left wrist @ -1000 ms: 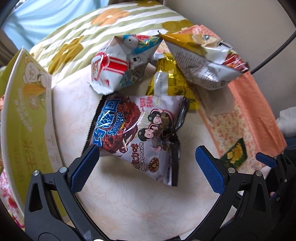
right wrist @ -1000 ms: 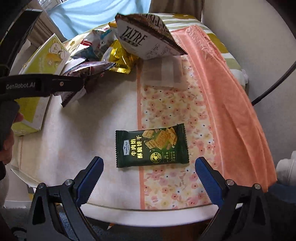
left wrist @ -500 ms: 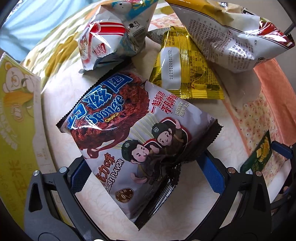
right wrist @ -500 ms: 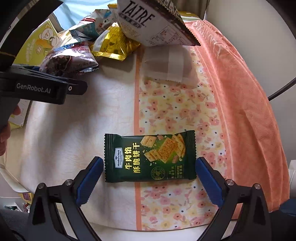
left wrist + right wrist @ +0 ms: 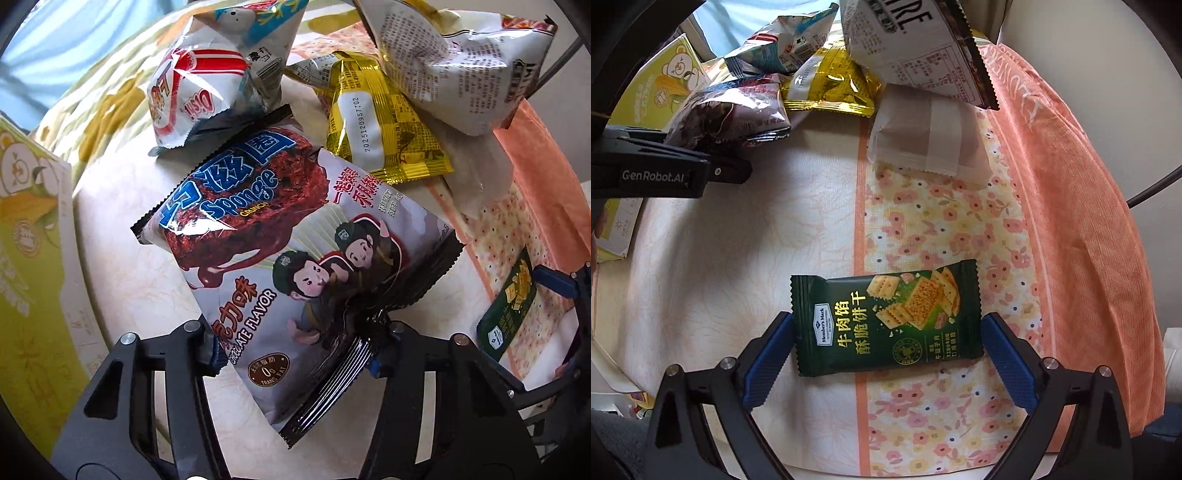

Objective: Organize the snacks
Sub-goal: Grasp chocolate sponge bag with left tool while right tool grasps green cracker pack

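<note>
Both grippers had closed in: left gripper [image 5: 291, 350] fingers pinched the grey chocolate sponge-crunch bag [image 5: 280, 236]; right gripper [image 5: 886, 354] fingers stood wide around the dark green cracker packet [image 5: 886, 317]; sorting barely begun.

Left view: the Sponge Crunch bag [image 5: 295, 251] hides the pads of the left hand-held gripper [image 5: 291, 354]. Upper right, the white snack bag [image 5: 461, 62] is cut by the frame edge. Right view: its brand lettering [image 5: 905, 18] is cropped at the top.
</note>
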{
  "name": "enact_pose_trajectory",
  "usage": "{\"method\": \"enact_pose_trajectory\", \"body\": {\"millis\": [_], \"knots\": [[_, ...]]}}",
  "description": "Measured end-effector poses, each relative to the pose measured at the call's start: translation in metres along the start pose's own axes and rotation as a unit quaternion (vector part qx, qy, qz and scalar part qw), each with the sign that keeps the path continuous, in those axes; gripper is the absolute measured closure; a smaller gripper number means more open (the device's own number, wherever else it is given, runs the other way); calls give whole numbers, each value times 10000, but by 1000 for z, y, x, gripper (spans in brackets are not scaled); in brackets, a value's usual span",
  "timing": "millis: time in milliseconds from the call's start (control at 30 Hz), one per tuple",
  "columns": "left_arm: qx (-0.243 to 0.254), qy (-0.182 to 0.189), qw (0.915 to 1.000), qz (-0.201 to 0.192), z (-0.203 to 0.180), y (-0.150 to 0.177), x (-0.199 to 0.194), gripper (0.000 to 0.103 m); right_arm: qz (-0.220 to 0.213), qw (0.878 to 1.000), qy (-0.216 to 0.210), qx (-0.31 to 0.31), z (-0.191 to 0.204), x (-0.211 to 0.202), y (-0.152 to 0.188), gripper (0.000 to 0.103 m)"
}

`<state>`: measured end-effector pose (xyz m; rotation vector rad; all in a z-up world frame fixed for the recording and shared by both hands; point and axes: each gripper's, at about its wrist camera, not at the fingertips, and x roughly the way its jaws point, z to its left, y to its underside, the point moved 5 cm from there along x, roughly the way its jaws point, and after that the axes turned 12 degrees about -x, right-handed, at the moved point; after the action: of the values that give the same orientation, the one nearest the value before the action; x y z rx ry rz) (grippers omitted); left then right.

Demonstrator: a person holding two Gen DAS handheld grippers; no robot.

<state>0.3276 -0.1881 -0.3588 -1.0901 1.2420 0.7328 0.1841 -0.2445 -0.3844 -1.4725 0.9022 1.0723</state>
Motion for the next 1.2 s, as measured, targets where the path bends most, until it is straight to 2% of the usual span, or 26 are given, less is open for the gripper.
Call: {"method": "enact_pose_trajectory", "body": {"millis": [100, 167, 367, 767, 800, 833, 867, 1067, 1200], "knots": [[13, 16, 10000, -30, 0, 3, -4, 58, -70, 10000, 18, 27, 0, -6, 4, 13], [-4, 57, 10000, -54, -1, 8, -8, 59, -122, 9999, -15, 72, 0, -12, 6, 22], [-80, 188, 9997, -154, 2, 22, -24, 60, -250, 9993, -173, 232, -8, -27, 9, 36], [-230, 348, 9985, -367, 9, 32, -60, 62, -455, 9985, -244, 186, -13, -55, 7, 40], [-253, 360, 9982, -395, 10, 32, -64, 64, -479, 9984, -250, 178, -14, -59, 6, 40], [-287, 382, 9980, -424, 8, 33, -66, 78, -494, 9983, -247, 159, -15, -63, 1, 40], [-329, 425, 9976, -442, 7, 34, -68, 84, -513, 9983, -247, 138, -17, -66, 0, 40], [-443, 513, 9966, -458, 1, 36, -73, 84, -558, 9979, -312, 56, -22, -77, -7, 40], [-186, 396, 9984, -366, -9, 43, -79, 83, -625, 9973, -366, 72, -25, -81, -5, 40]]}}
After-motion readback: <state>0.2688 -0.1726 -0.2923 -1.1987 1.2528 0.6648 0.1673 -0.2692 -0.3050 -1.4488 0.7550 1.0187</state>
